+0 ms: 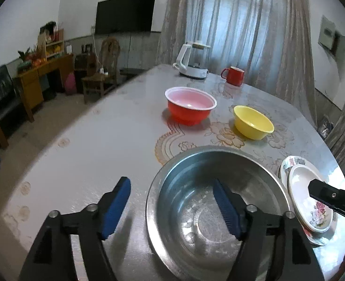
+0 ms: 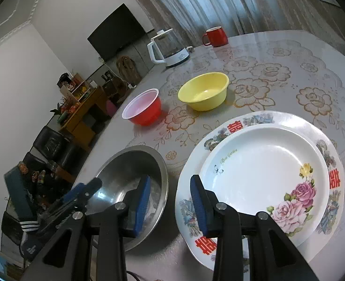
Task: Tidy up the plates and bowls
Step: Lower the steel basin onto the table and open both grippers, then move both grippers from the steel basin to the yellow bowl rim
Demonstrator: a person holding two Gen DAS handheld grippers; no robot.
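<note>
Left claw [image 1: 172,208], jaws apart astride the round steel basin's [image 1: 191,241] near rim at the tabletop's [image 1: 78,154] near edge, risks knocking it off; right claw [image 2: 170,207] part-open, empty.

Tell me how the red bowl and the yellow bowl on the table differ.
The red bowl has a thin white rim and pale pink inside; the yellow bowl is yellow all over. The red bowl looks deeper with steeper walls, the yellow bowl shallower and more flared. Both stand upright, empty and apart on the table.
</note>
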